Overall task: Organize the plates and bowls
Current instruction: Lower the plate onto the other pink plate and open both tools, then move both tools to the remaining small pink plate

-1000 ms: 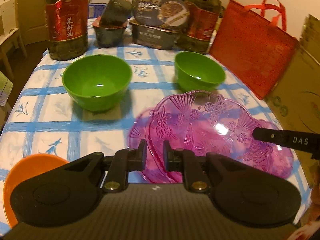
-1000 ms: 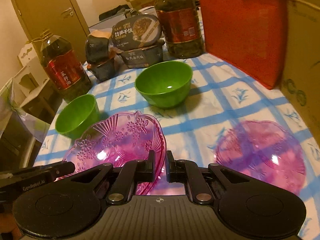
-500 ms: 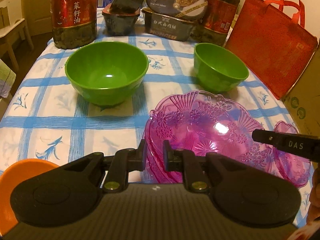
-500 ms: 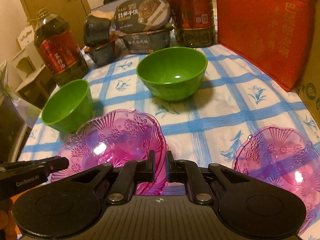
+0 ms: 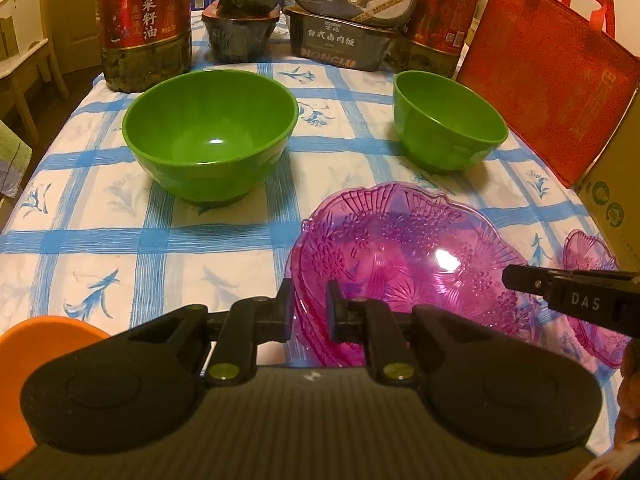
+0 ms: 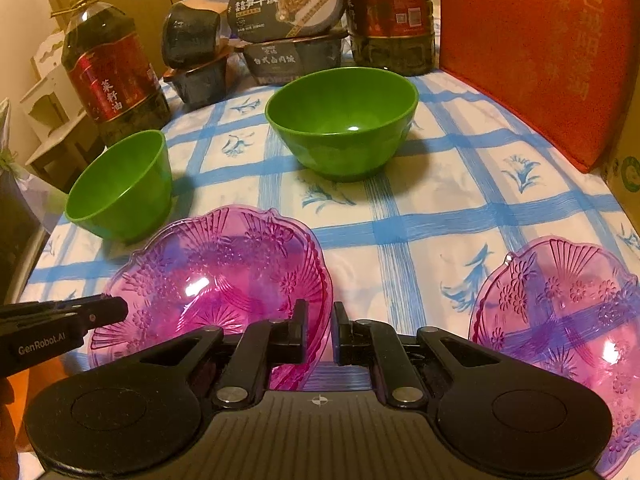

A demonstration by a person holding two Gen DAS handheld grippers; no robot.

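Pink translucent plastic fills my left view: the plate (image 5: 400, 256) sits with its left rim clamped between the pads of my left gripper (image 5: 307, 312), and my fingers cover the rim's near edge. My right gripper (image 5: 520, 278) pokes in from the right, only its tip visible. A second pink plate (image 5: 592, 304) is half cut off behind it. An orange dish (image 5: 24, 344) is mostly hidden by my gripper body. Two green bowls, big (image 5: 210, 132) and small (image 5: 448, 120), stand apart on the checked cloth (image 5: 120, 240).

From my right view, my right gripper (image 6: 320, 330) is shut on the same plate's (image 6: 216, 276) right rim, whether it rests on the cloth I cannot tell. The other plate (image 6: 560, 308) runs off the frame. The left gripper's (image 6: 116, 310) tip enters at the left edge.
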